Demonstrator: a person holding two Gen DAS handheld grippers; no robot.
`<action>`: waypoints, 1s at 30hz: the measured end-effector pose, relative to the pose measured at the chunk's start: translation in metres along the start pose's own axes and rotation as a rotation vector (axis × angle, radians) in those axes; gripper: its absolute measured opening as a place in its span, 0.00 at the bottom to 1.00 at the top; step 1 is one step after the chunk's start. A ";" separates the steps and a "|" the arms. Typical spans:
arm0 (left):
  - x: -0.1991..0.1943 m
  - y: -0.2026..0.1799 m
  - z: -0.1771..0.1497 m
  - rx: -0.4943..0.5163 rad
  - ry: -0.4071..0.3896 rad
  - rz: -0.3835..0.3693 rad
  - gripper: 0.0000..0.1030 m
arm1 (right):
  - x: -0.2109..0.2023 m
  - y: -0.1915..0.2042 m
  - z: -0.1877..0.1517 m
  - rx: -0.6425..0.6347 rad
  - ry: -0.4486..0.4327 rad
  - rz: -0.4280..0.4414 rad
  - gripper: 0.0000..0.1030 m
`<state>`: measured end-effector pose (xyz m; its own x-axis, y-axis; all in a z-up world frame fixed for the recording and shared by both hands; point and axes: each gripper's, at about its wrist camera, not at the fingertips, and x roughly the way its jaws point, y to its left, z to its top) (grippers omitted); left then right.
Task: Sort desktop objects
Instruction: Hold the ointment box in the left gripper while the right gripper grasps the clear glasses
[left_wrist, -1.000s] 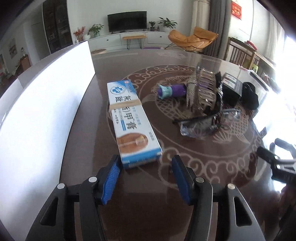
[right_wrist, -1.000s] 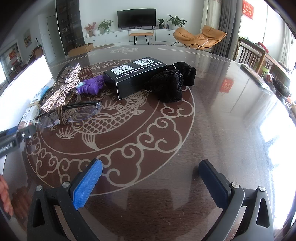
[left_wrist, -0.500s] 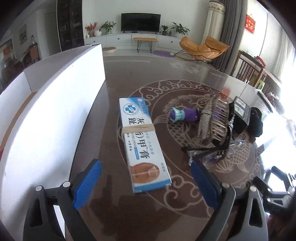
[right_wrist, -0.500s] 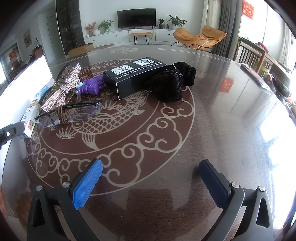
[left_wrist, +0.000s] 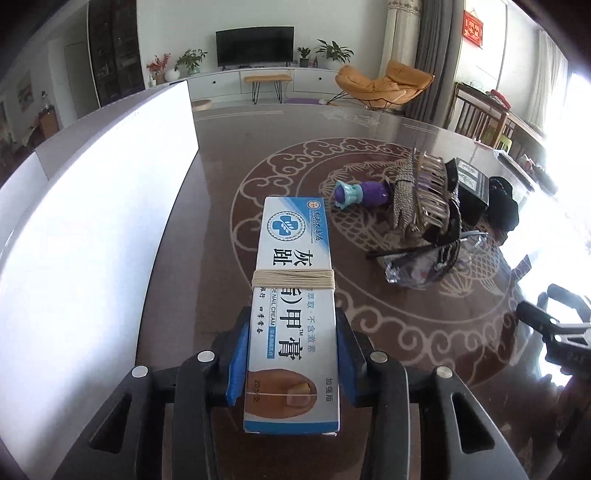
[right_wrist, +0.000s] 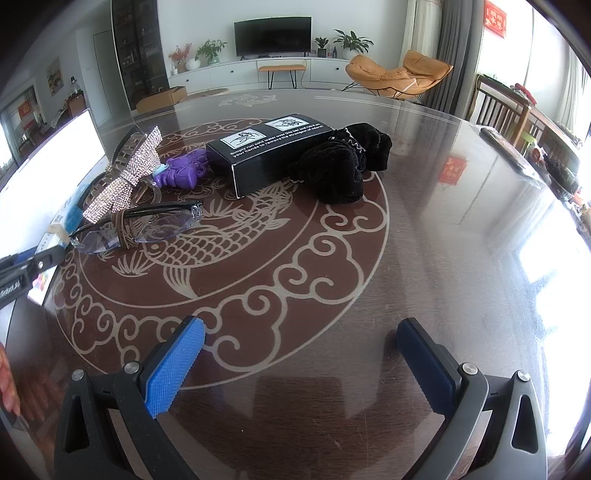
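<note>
We are seeing a dark glossy table (right_wrist: 424, 221) bearing a black box (right_wrist: 269, 155), black cloth (right_wrist: 343, 170), glasses (right_wrist: 147, 225), purple toy (right_wrist: 184, 175) and rhinestone clip (right_wrist: 125, 177).

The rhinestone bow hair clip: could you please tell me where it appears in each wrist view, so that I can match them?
Left wrist view: rhinestone bow hair clip right of centre, behind the glasses.
Right wrist view: the clip upper left, again just behind the glasses.
Shared landmark: the purple toy beside the clip.
</note>
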<state>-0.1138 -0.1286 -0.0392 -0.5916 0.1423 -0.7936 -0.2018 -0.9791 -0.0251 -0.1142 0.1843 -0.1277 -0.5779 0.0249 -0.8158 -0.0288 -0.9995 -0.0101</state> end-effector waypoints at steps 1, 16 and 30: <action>-0.004 -0.001 -0.004 0.004 0.001 -0.002 0.40 | 0.000 0.000 0.000 0.000 0.000 0.000 1.00; -0.003 -0.002 -0.009 0.026 0.002 0.018 0.40 | 0.004 0.058 0.048 0.071 0.056 0.279 1.00; -0.004 0.001 -0.009 0.019 0.000 0.007 0.40 | 0.017 0.064 0.041 0.008 0.043 0.119 1.00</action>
<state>-0.1047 -0.1314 -0.0416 -0.5929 0.1357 -0.7938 -0.2125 -0.9771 -0.0083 -0.1591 0.1219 -0.1181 -0.5418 -0.0953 -0.8351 0.0312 -0.9951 0.0933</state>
